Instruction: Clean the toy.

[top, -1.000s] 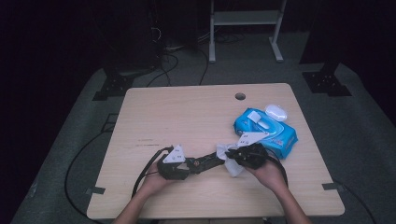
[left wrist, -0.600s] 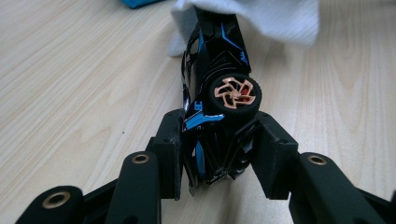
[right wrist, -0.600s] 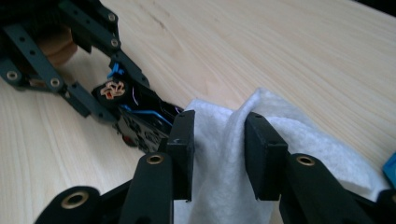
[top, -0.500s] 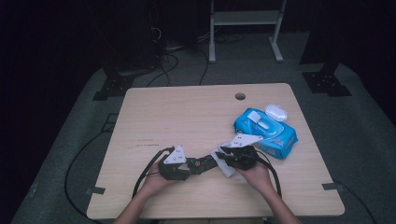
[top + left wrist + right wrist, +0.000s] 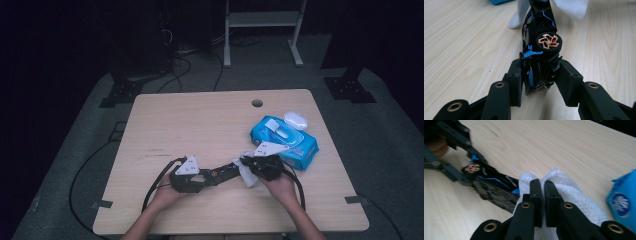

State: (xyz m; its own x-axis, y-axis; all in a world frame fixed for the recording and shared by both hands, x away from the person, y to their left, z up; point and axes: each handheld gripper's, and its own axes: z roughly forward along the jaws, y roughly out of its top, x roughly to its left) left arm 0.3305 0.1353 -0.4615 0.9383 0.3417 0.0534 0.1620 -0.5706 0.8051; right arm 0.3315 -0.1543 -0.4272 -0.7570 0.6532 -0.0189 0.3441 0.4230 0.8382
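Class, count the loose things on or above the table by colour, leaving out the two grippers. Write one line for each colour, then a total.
Blue: 1, the wipes pack
White: 2, the wipe and the small white case
Black with blue trim: 1, the toy car
Total: 4

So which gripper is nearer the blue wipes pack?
Right. The right gripper, shut on a white wipe, sits just in front of the blue wipes pack; the left gripper holds the toy car farther left.
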